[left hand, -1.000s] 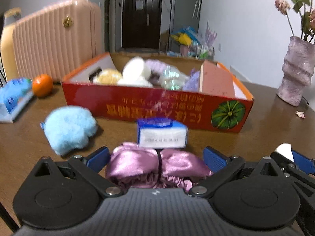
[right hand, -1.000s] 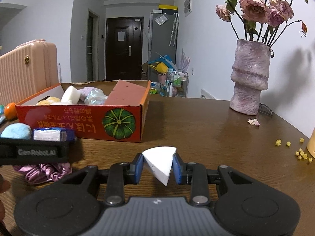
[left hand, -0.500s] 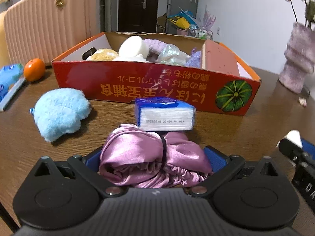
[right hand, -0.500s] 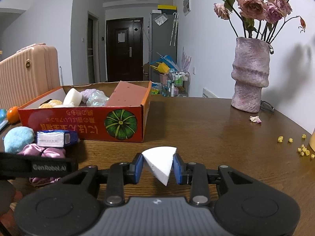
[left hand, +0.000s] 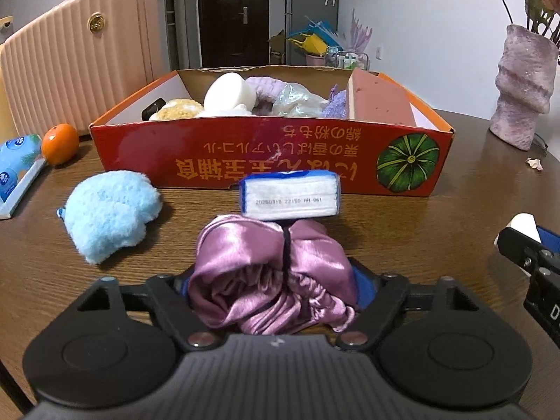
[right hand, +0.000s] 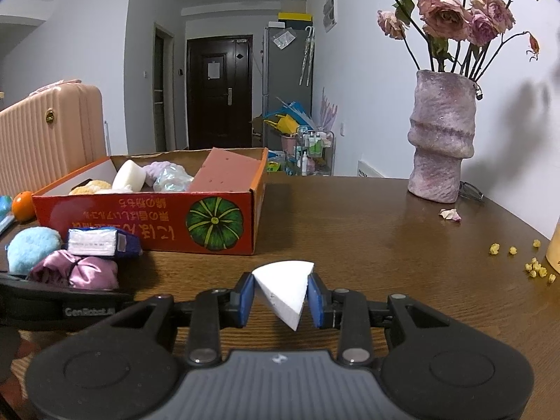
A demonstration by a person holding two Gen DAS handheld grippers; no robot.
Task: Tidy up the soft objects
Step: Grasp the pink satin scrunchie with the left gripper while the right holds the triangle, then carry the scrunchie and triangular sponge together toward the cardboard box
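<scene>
We see L gripper (left hand: pixel 273 280), jaws just closing, pinching purple satin cloth (left hand: pixel 269 273) on table (left hand: pixel 437 217), near red box (left hand: pixel 273 150). R gripper (right hand: pixel 280 297) clamps white foam wedge (right hand: pixel 285 285).

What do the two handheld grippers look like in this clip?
Both match: a matte black body with two round discs, angled black link arms with silver screws, and blue pads on the fingers. The left gripper carries white "GenRobot.AI" lettering on its side. No cables or sleeves show.
</scene>
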